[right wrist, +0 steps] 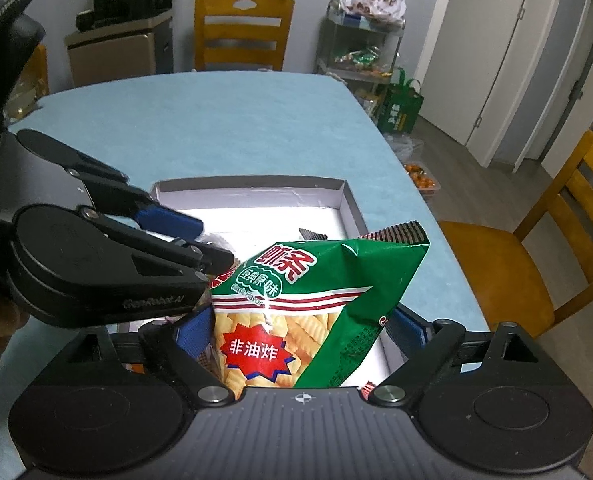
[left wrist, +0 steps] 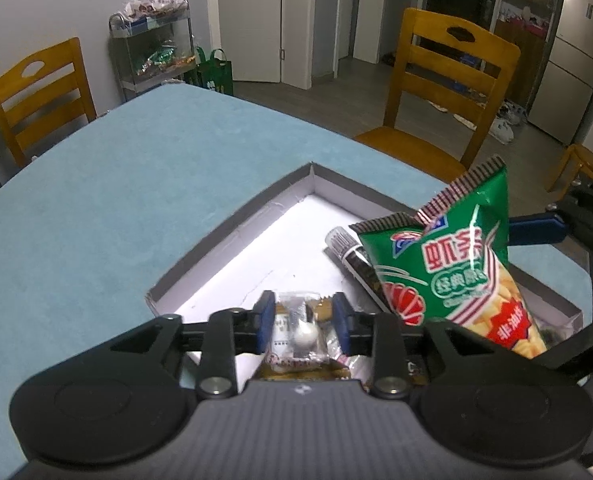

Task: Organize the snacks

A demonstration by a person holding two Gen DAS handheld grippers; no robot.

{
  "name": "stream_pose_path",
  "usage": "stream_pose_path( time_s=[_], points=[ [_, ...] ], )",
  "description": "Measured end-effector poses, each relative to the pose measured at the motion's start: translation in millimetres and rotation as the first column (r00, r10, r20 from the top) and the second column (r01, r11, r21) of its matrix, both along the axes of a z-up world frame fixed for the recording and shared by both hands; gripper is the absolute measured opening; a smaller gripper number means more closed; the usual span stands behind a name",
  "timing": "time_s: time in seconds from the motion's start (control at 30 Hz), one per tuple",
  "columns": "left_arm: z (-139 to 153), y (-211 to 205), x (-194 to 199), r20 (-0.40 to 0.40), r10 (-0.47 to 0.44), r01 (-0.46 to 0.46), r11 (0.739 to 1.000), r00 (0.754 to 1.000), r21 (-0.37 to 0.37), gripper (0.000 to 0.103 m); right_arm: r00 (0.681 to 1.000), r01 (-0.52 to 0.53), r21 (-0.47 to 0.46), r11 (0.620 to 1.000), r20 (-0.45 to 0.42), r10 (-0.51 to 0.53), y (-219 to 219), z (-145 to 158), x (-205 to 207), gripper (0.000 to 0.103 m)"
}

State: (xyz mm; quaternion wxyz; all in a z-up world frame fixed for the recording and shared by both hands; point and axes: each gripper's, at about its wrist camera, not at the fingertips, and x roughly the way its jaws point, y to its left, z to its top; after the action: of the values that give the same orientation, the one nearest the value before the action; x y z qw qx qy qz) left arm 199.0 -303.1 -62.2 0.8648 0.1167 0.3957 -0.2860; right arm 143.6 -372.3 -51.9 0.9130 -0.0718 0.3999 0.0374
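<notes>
**Both snacks sit between the jaws, over the box**

Our left gripper (left wrist: 304,320) has narrow jaws, with the small brown packet (left wrist: 296,332) between them, long axis toward us. Our right gripper (right wrist: 302,326) stands wide around the green snack bag (right wrist: 296,304), upright and leaning right. Both are above the white box (right wrist: 256,190); whether pads press, we cannot tell.
</notes>
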Motion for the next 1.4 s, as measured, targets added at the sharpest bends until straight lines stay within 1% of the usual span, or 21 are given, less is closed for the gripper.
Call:
stream_pose_path(
  time_s=[0.03, 0.07, 0.1, 0.17, 0.23, 0.37, 0.63, 0.77, 0.83, 0.93, 1.2, 1.4],
  points=[
    [1.0, 0.9, -0.3, 0.002, 0.002, -0.002, 1.0, 1.0, -0.005, 0.042, 1.0, 0.002, -0.004, 1.0, 0.001, -0.002, -0.2, 0.0, -0.8, 0.093],
    [2.5, 2.2, -0.4, 0.006, 0.007, -0.007, 1.0, 1.0, -0.008, 0.046, 1.0, 0.003, -0.008, 1.0, 0.004, -0.003, -0.3, 0.8, -1.9, 0.094],
    [4.0, 3.2, -0.9, 0.011, 0.011, -0.011, 1.0, 1.0, -0.011, 0.053, 1.0, 0.003, -0.01, 1.0, 0.008, -0.003, -0.3, 1.6, -2.7, 0.095],
    [7.4, 5.3, -1.8, 0.017, 0.014, -0.013, 1.0, 1.0, -0.016, 0.059, 1.0, 0.003, -0.012, 1.0, 0.018, -0.002, -0.6, 3.9, -6.4, 0.099],
    [10.7, 7.3, -2.6, 0.022, 0.017, -0.017, 1.0, 1.0, -0.02, 0.07, 1.0, 0.004, -0.017, 1.0, 0.03, -0.003, -0.1, 5.7, -10.0, 0.1],
    [17.5, 10.2, -7.1, 0.035, 0.017, -0.016, 1.0, 0.999, -0.027, 0.075, 0.999, 0.017, -0.017, 1.0, 0.037, -0.016, -2.0, 8.6, -13.9, 0.101],
    [34.5, 19.8, -16.9, 0.059, 0.013, -0.011, 0.999, 0.998, -0.042, 0.093, 0.997, 0.059, -0.004, 0.998, 0.04, -0.058, -6.3, 12.5, -24.0, 0.103],
    [41.7, 25.6, -22.7, 0.061, 0.018, -0.015, 0.999, 0.998, -0.049, 0.096, 0.996, 0.078, 0.011, 0.997, 0.037, -0.078, -7.5, 13.5, -28.4, 0.103],
    [45.6, 28.6, -26.2, 0.063, 0.03, -0.026, 0.998, 0.998, -0.053, 0.102, 0.996, 0.086, 0.019, 0.996, 0.037, -0.087, -8.8, 13.7, -31.9, 0.103],
    [50.7, 33.5, -31.2, 0.055, 0.033, -0.03, 0.998, 0.998, -0.053, 0.102, 0.994, 0.096, 0.041, 0.995, 0.041, -0.098, -10.7, 15.2, -37.6, 0.103],
    [68.4, 47.1, -47.2, 0.096, 0.031, -0.025, 0.998, 0.995, -0.06, 0.102, 0.991, 0.119, 0.066, 0.991, 0.054, -0.123, -10.6, 23.1, -53.5, 0.103],
    [77.9, 58.2, -53.6, 0.087, 0.061, -0.055, 0.996, 0.994, -0.076, 0.102, 0.988, 0.131, 0.081, 0.988, 0.066, -0.136, -12.1, 29.2, -64.6, 0.103]
  ],
)
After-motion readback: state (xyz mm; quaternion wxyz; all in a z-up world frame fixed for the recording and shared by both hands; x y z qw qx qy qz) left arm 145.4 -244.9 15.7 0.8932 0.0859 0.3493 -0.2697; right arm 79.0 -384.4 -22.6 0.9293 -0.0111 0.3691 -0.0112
